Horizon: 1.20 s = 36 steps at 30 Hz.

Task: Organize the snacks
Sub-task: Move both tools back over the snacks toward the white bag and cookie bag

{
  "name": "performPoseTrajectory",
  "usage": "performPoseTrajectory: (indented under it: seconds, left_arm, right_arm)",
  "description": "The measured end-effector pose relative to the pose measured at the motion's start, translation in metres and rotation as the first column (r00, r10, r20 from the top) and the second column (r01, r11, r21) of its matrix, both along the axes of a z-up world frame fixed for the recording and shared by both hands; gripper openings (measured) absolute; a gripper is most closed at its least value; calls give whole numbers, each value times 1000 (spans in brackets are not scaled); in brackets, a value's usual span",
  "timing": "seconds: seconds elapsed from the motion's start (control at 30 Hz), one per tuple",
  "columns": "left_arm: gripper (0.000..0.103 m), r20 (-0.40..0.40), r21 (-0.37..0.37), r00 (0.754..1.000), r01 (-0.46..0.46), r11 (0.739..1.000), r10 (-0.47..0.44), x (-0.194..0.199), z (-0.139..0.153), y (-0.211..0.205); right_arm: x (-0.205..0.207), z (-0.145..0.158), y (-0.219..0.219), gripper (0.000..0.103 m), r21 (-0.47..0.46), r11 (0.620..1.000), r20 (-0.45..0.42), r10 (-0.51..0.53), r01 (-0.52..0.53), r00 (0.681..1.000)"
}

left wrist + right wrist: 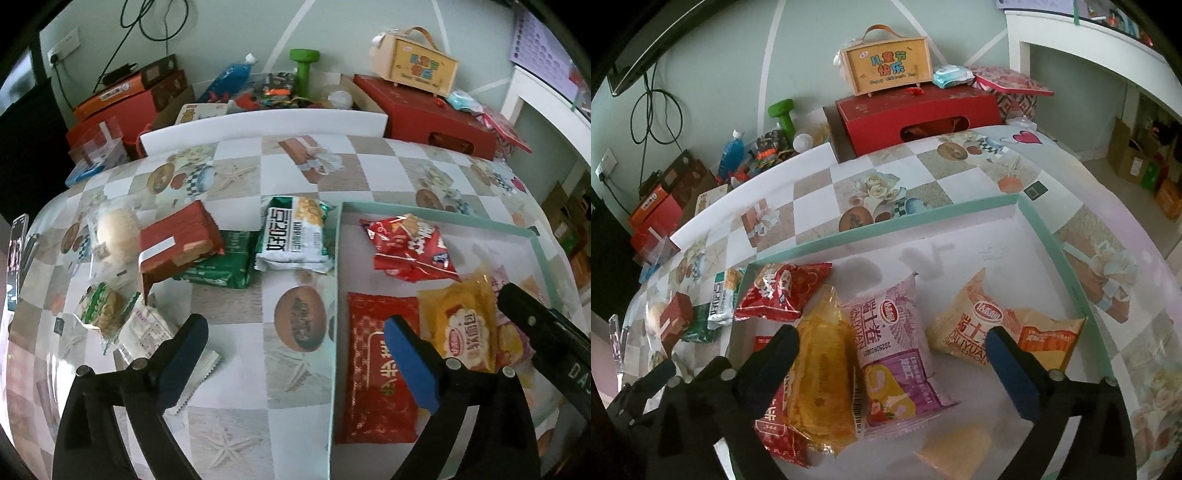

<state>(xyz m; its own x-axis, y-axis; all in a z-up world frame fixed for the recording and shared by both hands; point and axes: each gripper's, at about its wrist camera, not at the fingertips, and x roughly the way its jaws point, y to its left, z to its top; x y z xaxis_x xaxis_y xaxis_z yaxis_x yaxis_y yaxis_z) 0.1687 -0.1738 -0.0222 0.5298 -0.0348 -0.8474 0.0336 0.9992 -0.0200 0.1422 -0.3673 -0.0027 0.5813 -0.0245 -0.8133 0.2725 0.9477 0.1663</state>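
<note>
While both grippers (295,339) (892,354) gape empty | yellow bread pack (822,373) lies lengthwise away from camera, in tray (886,225)

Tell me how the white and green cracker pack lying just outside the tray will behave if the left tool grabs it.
The white and green cracker pack looks puffy and glossy, so it is probably light and may slip. Its crinkled film likely dents under the left tool, and the crackers inside could crack.

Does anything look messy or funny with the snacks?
Yes. The red box on the table is tilted, propped on the green packet instead of lying flat. In the tray, the yellow bread packet leans across a red packet.
</note>
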Motion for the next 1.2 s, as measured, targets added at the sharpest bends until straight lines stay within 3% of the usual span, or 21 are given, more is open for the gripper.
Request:
performPoseTrajectory:
  seconds: [0.1, 0.73, 1.0, 1.2]
  left_arm:
    - [102, 0, -4, 1000, -18, 1000, 18, 1, -1, 3]
    - [102, 8, -36, 999, -32, 999, 32, 2, 3, 14]
    - [102, 55, -79, 997, -58, 995, 62, 1, 22, 41]
    - [102, 94, -90, 992, -80, 993, 88, -3, 34, 74]
  right_arm:
    - [0, -2, -1, 103, -2, 1000, -2, -3, 3, 1000]
    - [0, -3, 2, 103, -20, 1000, -4, 5, -5, 1000]
    - [-2, 16, 16, 103, -63, 998, 95, 28, -23, 995]
    - [0, 25, 40, 103, -2, 996, 177, 87, -88, 980]
